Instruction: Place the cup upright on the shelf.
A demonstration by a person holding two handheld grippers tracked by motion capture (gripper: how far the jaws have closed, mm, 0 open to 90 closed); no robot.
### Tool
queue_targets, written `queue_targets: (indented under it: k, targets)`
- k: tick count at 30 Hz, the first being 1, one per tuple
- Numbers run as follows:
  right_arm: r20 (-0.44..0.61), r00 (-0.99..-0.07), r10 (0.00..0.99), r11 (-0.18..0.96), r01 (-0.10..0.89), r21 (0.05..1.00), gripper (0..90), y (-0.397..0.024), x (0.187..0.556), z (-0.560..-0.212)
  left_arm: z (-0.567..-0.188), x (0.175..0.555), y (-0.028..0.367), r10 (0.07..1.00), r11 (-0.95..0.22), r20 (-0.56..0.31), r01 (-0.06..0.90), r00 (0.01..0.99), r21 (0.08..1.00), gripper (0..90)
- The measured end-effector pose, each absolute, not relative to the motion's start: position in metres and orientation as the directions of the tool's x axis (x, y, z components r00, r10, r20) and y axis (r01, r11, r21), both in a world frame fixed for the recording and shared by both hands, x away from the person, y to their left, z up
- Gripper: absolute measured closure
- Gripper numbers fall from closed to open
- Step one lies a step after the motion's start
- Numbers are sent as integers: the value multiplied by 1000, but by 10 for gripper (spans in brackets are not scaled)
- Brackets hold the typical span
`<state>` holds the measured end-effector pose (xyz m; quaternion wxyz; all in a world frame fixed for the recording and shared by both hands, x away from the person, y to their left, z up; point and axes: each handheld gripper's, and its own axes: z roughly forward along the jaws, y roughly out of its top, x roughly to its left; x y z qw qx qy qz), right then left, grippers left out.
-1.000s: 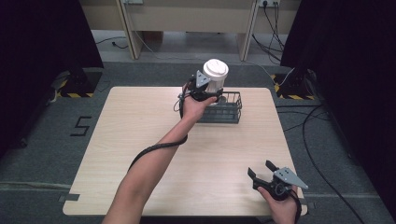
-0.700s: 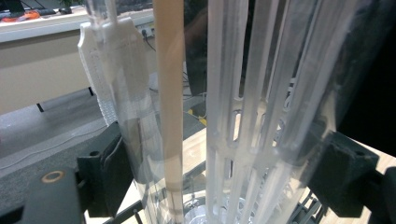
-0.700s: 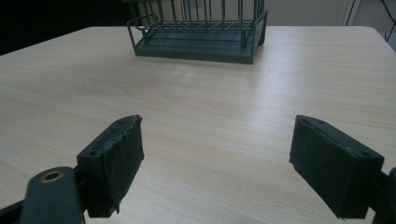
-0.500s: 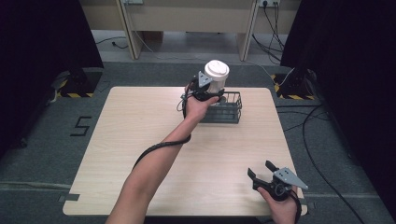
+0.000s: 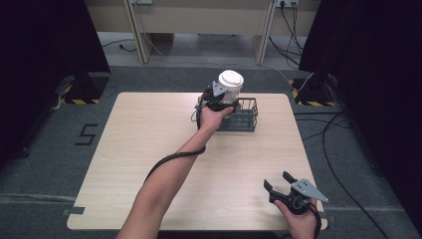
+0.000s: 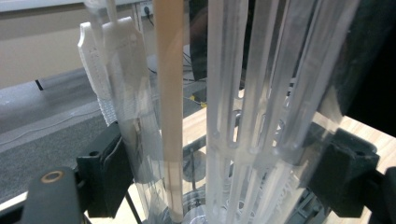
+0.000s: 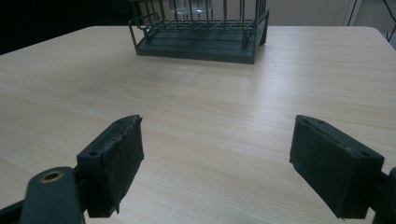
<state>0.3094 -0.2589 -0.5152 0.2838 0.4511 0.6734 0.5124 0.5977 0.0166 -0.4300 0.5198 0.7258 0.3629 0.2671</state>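
Observation:
My left gripper (image 5: pixel 217 101) is shut on a tall clear container (image 5: pixel 230 87) with a white lid, held upright at the left end of a dark wire basket (image 5: pixel 245 117) on the far side of the table. In the left gripper view the container (image 6: pixel 247 116) sits between both pads (image 6: pixel 106 173) and holds clear plastic cutlery and a wooden stick (image 6: pixel 169 107). In the right gripper view its clear base (image 7: pixel 191 8) shows behind the basket's bars (image 7: pixel 201 39); whether it rests on the floor I cannot tell. My right gripper (image 5: pixel 276 179) stands open near the front right edge, nothing between its pads (image 7: pixel 114 163).
The light wooden table (image 5: pixel 149 139) has bare room across its left half and middle. A black cable (image 5: pixel 171 158) trails along the left forearm. Cables and table legs lie on the grey floor beyond the far edge (image 5: pixel 298 30).

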Motion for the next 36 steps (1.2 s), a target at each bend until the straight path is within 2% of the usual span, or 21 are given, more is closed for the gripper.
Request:
queue_targets:
  k: [21, 36]
  targets:
    - [89, -435, 896, 65, 326, 943, 181, -257, 308, -515, -444, 599, 16, 804, -196, -12, 283, 594, 939, 174]
    - [76, -439, 895, 78, 324, 943, 182, -256, 308, -515, -448, 597, 21, 793, -187, -18, 271, 609, 944, 169]
